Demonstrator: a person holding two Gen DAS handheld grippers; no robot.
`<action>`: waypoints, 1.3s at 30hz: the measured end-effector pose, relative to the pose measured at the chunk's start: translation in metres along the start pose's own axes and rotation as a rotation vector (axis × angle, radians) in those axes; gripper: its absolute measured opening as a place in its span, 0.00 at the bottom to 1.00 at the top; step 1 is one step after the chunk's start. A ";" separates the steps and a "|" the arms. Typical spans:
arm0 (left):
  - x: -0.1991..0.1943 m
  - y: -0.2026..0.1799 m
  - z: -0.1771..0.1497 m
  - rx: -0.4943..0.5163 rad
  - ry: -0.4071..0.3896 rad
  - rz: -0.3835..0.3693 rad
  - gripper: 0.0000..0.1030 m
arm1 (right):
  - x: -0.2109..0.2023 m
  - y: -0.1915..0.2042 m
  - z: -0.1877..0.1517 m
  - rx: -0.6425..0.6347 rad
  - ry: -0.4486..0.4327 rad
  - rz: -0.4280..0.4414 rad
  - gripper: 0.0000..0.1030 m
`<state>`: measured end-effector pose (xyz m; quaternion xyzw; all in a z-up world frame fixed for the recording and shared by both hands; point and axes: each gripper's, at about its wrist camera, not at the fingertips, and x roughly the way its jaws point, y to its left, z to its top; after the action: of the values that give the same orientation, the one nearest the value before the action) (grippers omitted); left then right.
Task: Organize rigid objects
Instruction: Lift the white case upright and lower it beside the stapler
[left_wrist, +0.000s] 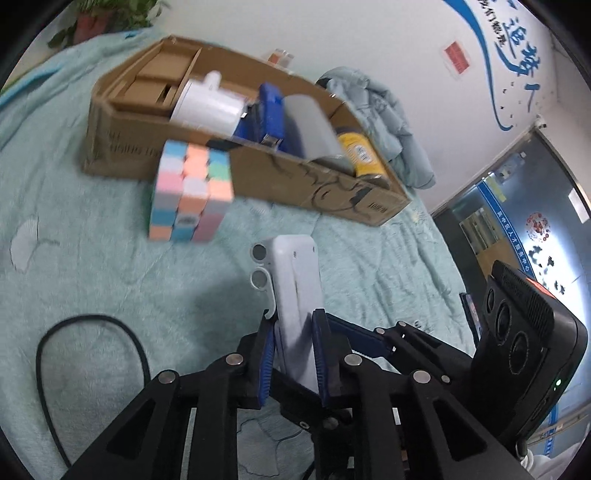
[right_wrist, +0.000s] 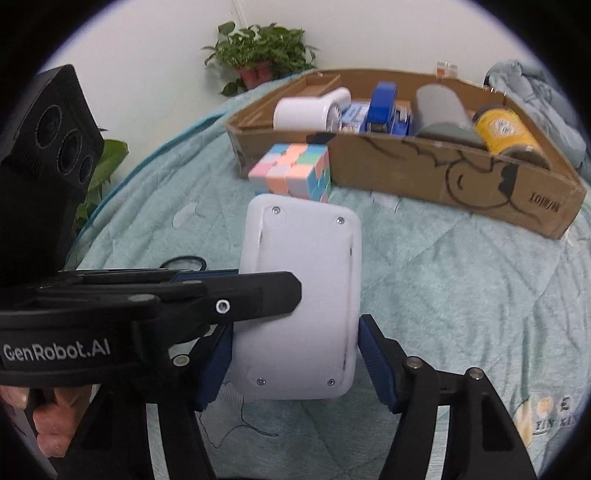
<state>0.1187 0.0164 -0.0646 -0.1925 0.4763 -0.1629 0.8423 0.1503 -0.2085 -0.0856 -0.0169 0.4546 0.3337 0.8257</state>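
A flat white device (left_wrist: 291, 266) with two ring-shaped ends (left_wrist: 260, 278) stands edge-on above the teal bedspread, and my left gripper (left_wrist: 293, 317) is shut on its thin faces. In the right wrist view the white device (right_wrist: 303, 251) shows its screwed back. My right gripper (right_wrist: 295, 328) straddles its width, with a blue pad against each long edge. The left gripper's black finger (right_wrist: 258, 295) crosses it from the left. A pastel puzzle cube (left_wrist: 192, 192) (right_wrist: 291, 170) rests just in front of the cardboard box (left_wrist: 295, 173) (right_wrist: 424, 166).
The box holds a white cylinder (right_wrist: 310, 110), a blue stapler (right_wrist: 384, 107), a grey cylinder (right_wrist: 439, 107) and a yellow jar (right_wrist: 506, 129). A black cable (left_wrist: 48, 339) loops on the bedspread (right_wrist: 461, 277). A potted plant (right_wrist: 258, 51) and a rumpled jacket (left_wrist: 388, 110) lie beyond.
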 end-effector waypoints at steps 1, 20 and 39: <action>-0.004 -0.006 0.004 0.016 -0.013 0.004 0.16 | -0.003 0.000 0.003 -0.004 -0.014 -0.011 0.63; -0.096 -0.085 0.127 0.246 -0.228 0.016 0.16 | -0.072 0.009 0.119 -0.070 -0.288 -0.115 0.63; 0.001 -0.002 0.298 0.124 0.002 0.078 0.15 | 0.037 -0.056 0.242 0.124 0.007 0.068 0.63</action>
<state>0.3772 0.0645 0.0763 -0.1210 0.4735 -0.1592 0.8578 0.3746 -0.1522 0.0121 0.0484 0.4776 0.3328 0.8117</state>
